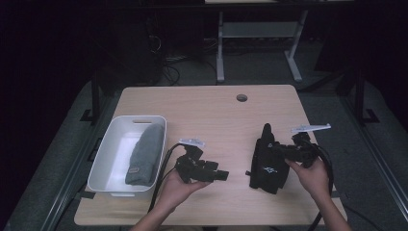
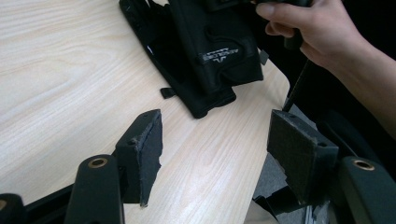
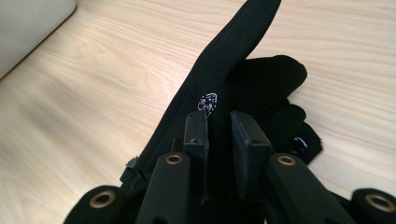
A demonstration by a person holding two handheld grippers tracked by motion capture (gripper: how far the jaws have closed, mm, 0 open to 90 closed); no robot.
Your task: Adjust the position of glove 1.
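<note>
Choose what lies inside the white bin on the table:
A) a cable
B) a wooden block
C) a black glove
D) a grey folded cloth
D: in the high view a grey folded cloth lies in the white bin, along its right side.

The high view is dim, its edges sinking into near black; only the pale surface [image 1: 211, 115] catches soft overhead light. Both gripper views are brighter and sharp, with faint shadows and no glare.
</note>
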